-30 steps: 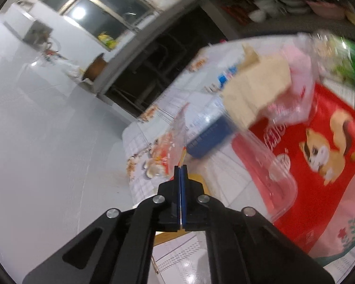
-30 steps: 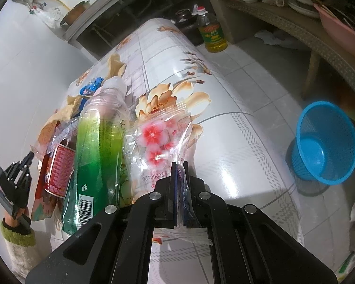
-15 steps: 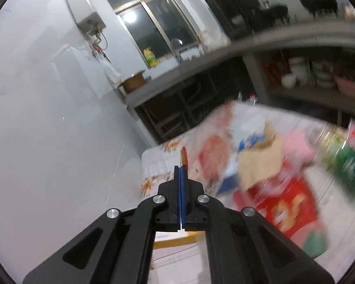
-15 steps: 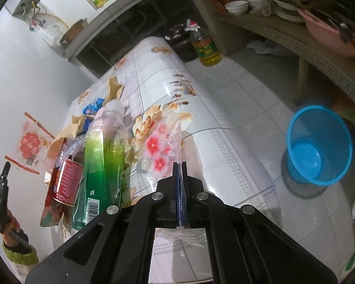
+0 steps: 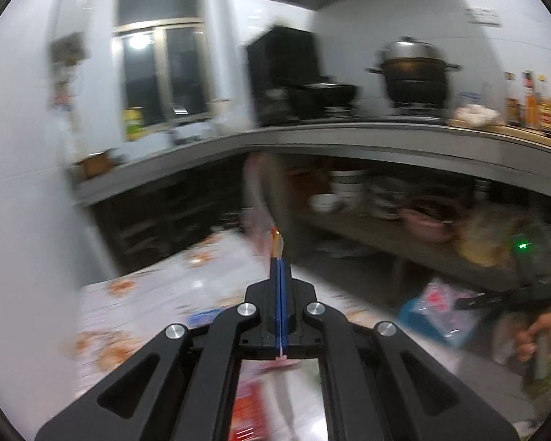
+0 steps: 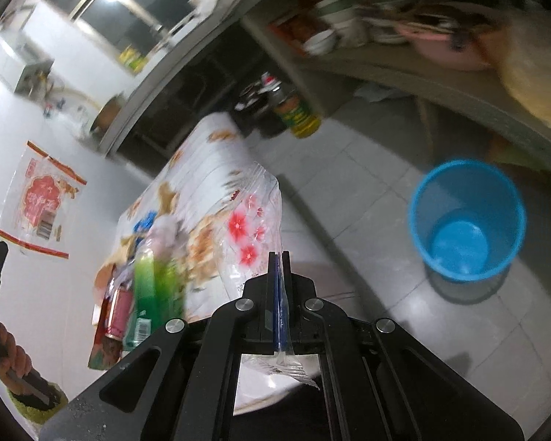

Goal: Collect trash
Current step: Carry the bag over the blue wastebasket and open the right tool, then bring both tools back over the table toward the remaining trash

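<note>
Two wrappers are off the counter (image 6: 216, 154) at once, one in each of your tongs. Your right tongs (image 6: 280, 257) are clamped on the edge of a clear bag with red flowers (image 6: 249, 228), which hangs in front of the camera above the counter's near end. Your left tongs (image 5: 281, 262) are pinched flat on a thin clear wrapper with red print (image 6: 40, 205); in the left view only a blurred sliver of it shows past the tips, but the right view shows it dangling against the white wall. You appear to be in the carrying step: both pieces gripped, neither yet binned. The blue bin (image 6: 466, 217) stands open on the floor tiles to the right, well apart from the counter and seemingly empty. Next you need to swing each wrapper over the bin's mouth and only then release, since light film can drift. A green bottle (image 6: 154, 286) and a red packet (image 6: 119, 312) remain on the counter. Compared with a second ago, your left wrapper has gone from counter height to up by the wall, and your right bag now hangs clear of the pile, nearer the bin.
</note>
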`<act>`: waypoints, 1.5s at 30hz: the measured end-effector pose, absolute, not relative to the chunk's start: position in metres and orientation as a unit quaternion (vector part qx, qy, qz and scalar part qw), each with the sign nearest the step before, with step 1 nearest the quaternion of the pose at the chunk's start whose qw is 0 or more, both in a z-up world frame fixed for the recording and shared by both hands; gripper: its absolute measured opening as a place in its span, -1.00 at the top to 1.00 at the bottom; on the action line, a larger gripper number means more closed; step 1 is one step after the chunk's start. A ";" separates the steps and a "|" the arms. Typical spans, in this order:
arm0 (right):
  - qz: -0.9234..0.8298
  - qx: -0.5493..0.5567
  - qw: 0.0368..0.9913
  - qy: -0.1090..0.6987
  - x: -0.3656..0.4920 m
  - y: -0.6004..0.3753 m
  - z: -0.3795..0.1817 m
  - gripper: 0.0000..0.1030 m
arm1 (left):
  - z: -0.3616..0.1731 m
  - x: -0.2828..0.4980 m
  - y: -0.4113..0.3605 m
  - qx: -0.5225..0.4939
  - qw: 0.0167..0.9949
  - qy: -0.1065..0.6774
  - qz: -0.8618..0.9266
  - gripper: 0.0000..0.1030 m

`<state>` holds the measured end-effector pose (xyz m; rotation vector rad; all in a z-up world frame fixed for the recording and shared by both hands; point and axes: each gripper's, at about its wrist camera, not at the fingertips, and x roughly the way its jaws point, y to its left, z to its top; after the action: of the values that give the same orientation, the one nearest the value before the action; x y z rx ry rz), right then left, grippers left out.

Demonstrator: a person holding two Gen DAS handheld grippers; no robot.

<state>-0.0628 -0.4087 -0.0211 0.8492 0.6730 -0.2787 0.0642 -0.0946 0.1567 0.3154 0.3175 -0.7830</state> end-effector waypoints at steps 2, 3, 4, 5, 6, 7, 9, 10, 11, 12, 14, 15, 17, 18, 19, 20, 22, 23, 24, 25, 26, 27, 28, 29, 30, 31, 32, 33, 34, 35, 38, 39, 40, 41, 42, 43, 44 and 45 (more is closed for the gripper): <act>-0.153 0.417 0.840 0.312 -0.081 -0.423 -0.028 1.00 | 0.151 0.060 -0.140 0.156 0.876 0.175 -0.422 1.00; -0.161 0.423 0.836 0.310 -0.089 -0.430 -0.031 1.00 | 0.148 0.059 -0.159 0.157 0.863 0.188 -0.442 1.00; -0.178 0.436 0.828 0.305 -0.103 -0.441 -0.038 1.00 | 0.142 0.058 -0.186 0.158 0.847 0.209 -0.462 1.00; -0.189 0.444 0.822 0.304 -0.111 -0.447 -0.043 1.00 | 0.136 0.057 -0.210 0.160 0.833 0.228 -0.477 1.00; -0.203 0.454 0.814 0.301 -0.122 -0.456 -0.050 1.00 | 0.131 0.057 -0.232 0.165 0.818 0.245 -0.493 1.00; -0.212 0.461 0.808 0.300 -0.129 -0.462 -0.054 1.00 | 0.123 0.056 -0.260 0.169 0.799 0.268 -0.512 1.00; -0.235 0.486 0.788 0.296 -0.147 -0.480 -0.070 1.00 | 0.103 0.055 -0.313 0.174 0.755 0.324 -0.543 1.00; -0.242 0.493 0.782 0.295 -0.151 -0.485 -0.075 1.00 | 0.093 0.058 -0.332 0.175 0.739 0.346 -0.551 1.00; -0.250 0.505 0.772 0.295 -0.158 -0.493 -0.083 1.00 | 0.083 0.058 -0.353 0.177 0.724 0.366 -0.557 1.00; -0.256 0.512 0.765 0.295 -0.161 -0.498 -0.089 1.00 | 0.072 0.056 -0.371 0.181 0.708 0.386 -0.562 1.00; -0.268 0.529 0.749 0.296 -0.165 -0.512 -0.105 1.00 | 0.040 0.054 -0.414 0.196 0.680 0.424 -0.565 1.00; -0.271 0.534 0.744 0.297 -0.167 -0.515 -0.110 1.00 | 0.030 0.054 -0.425 0.204 0.673 0.434 -0.563 1.00; -0.279 0.551 0.728 0.299 -0.167 -0.529 -0.128 1.00 | 0.001 0.052 -0.460 0.218 0.654 0.461 -0.559 1.00; -0.280 0.558 0.722 0.299 -0.168 -0.534 -0.134 1.00 | -0.012 0.052 -0.473 0.223 0.646 0.474 -0.556 1.00; -0.287 0.566 0.712 0.301 -0.166 -0.541 -0.144 1.00 | -0.027 0.052 -0.488 0.231 0.641 0.486 -0.547 1.00; -0.294 0.570 0.705 0.303 -0.162 -0.548 -0.153 1.00 | -0.037 0.051 -0.500 0.238 0.638 0.491 -0.543 1.00; -0.296 0.583 0.692 0.306 -0.157 -0.558 -0.168 1.00 | -0.057 0.048 -0.519 0.257 0.636 0.493 -0.535 1.00; -0.297 0.590 0.686 0.306 -0.156 -0.563 -0.175 1.00 | -0.066 0.048 -0.527 0.263 0.632 0.498 -0.532 1.00; -0.301 0.593 0.680 0.309 -0.153 -0.568 -0.181 1.00 | -0.076 0.046 -0.538 0.271 0.629 0.503 -0.527 1.00; -0.306 0.593 0.676 0.313 -0.147 -0.572 -0.187 1.00 | -0.083 0.046 -0.545 0.278 0.628 0.503 -0.524 1.00; -0.307 0.594 0.674 0.314 -0.143 -0.577 -0.191 1.00 | -0.088 0.045 -0.552 0.284 0.629 0.502 -0.521 1.00; -0.308 0.595 0.673 0.314 -0.139 -0.580 -0.195 0.97 | -0.094 0.046 -0.558 0.286 0.630 0.500 -0.520 0.99; -0.308 0.595 0.671 0.317 -0.131 -0.586 -0.202 0.91 | -0.100 0.046 -0.565 0.290 0.632 0.499 -0.518 0.99; -0.311 0.595 0.669 0.319 -0.126 -0.591 -0.208 0.84 | -0.104 0.049 -0.569 0.292 0.633 0.500 -0.514 0.94; -0.316 0.590 0.669 0.323 -0.121 -0.595 -0.213 0.60 | -0.108 0.050 -0.573 0.295 0.633 0.502 -0.510 0.76; -0.319 0.585 0.670 0.327 -0.117 -0.599 -0.218 0.44 | -0.113 0.051 -0.578 0.300 0.633 0.506 -0.504 0.63; -0.325 0.578 0.670 0.333 -0.115 -0.602 -0.222 0.23 | -0.115 0.051 -0.581 0.303 0.633 0.508 -0.500 0.38; -0.335 0.570 0.668 0.341 -0.113 -0.603 -0.226 0.22 | -0.115 0.051 -0.580 0.302 0.635 0.509 -0.497 0.30; -0.347 0.561 0.665 0.350 -0.113 -0.603 -0.231 0.22 | -0.113 0.050 -0.580 0.300 0.636 0.508 -0.498 0.30; -0.350 0.560 0.664 0.352 -0.114 -0.601 -0.233 0.22 | -0.110 0.049 -0.578 0.295 0.637 0.507 -0.501 0.25; -0.348 0.564 0.666 0.342 -0.126 -0.591 -0.232 0.19 | -0.093 0.050 -0.566 0.279 0.644 0.498 -0.509 0.12; -0.351 0.560 0.668 0.344 -0.127 -0.590 -0.232 0.19 | -0.089 0.050 -0.563 0.278 0.647 0.495 -0.509 0.11; -0.356 0.553 0.669 0.347 -0.130 -0.586 -0.229 0.19 | -0.081 0.051 -0.557 0.274 0.651 0.492 -0.509 0.10; -0.358 0.550 0.670 0.347 -0.134 -0.582 -0.225 0.17 | -0.074 0.052 -0.551 0.269 0.654 0.490 -0.509 0.10; -0.359 0.548 0.672 0.345 -0.137 -0.578 -0.221 0.13 | -0.068 0.052 -0.546 0.265 0.656 0.490 -0.510 0.08; -0.361 0.543 0.676 0.343 -0.142 -0.572 -0.214 0.10 | -0.059 0.052 -0.538 0.255 0.657 0.489 -0.514 0.06; -0.364 0.538 0.679 0.343 -0.143 -0.570 -0.209 0.03 | -0.047 0.052 -0.527 0.241 0.659 0.486 -0.520 0.02; -0.369 0.526 0.685 0.344 -0.147 -0.562 -0.198 -0.06 | -0.037 0.050 -0.515 0.230 0.662 0.482 -0.526 -0.01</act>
<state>-0.1474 -0.5616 -0.1984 1.1797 0.7700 -0.8261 0.0504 -0.5152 -0.0369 0.5209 1.0910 -1.1883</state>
